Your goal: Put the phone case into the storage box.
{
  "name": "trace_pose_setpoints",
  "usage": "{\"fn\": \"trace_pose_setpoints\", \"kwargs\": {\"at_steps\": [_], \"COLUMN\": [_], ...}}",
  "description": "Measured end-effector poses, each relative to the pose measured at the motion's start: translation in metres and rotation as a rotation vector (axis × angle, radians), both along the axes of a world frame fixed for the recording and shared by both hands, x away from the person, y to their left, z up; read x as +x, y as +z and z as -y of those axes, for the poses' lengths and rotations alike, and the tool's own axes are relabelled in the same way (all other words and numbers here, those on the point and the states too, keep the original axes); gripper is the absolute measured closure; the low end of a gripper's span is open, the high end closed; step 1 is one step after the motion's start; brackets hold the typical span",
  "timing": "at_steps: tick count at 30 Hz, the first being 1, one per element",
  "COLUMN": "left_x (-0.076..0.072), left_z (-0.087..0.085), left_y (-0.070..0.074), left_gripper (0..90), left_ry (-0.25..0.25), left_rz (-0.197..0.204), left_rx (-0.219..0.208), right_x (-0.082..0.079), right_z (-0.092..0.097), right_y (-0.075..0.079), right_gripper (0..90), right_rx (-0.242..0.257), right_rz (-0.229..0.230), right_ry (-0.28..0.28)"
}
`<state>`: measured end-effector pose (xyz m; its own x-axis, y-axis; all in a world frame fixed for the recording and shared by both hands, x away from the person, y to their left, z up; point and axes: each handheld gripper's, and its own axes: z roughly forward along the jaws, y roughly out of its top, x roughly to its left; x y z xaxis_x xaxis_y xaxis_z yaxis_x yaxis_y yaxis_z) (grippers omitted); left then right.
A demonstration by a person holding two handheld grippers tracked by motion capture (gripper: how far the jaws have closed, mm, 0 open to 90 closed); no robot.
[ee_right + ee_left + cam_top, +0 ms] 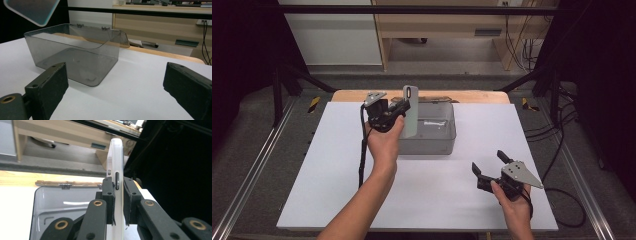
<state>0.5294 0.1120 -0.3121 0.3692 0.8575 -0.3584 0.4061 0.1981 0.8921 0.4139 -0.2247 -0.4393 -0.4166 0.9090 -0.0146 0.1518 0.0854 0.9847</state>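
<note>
From the high view, the left gripper (398, 111) holds a phone case (410, 111) upright over the near left part of the clear box (437, 142) at the back of the table (337, 165), so lifting looks done and lowering it in remains. In the left gripper view the jaws clamp the case's (117, 165) thin edges above the open box (37, 202). The right gripper view shows the right gripper's (115, 90) jaws spread and empty, with nothing between them and the box (75, 57).

White table top (337, 180) on wooden board (472, 96), metal rails along both sides. Grey floor (452, 65) behind, w/ light-wood desk (447, 22) and white cabinet (332, 35). Black curtains L & R, cables (562, 150) trailing on floor at right.
</note>
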Motion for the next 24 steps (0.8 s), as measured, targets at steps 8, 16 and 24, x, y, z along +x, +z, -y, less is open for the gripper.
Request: {"fn": "trace_pose_setpoints", "kwargs": {"at_steps": [8, 16, 24], "left_x": [0.024, 0.04, 0.04], "left_z": [0.007, 0.003, 0.002], "left_y": [0.002, -0.002, -0.006], "left_gripper": [81.2, 81.1, 81.2], "left_ry": [0.037, 0.079, 0.108], "left_rz": [-0.037, -0.087, -0.109], "left_rx": [-0.009, -0.031, -0.006], "right_x": [0.002, 0.002, 0.002], "right_z": [-0.004, -0.003, -0.004], "right_y": [-0.001, -0.001, -0.001], "right_gripper": [5.6, 5.4, 5.5], "right_rx": [-0.016, -0.022, -0.021], "right_rz": [-0.01, -0.013, -0.015], "right_ry": [0.004, 0.012, 0.019]}}
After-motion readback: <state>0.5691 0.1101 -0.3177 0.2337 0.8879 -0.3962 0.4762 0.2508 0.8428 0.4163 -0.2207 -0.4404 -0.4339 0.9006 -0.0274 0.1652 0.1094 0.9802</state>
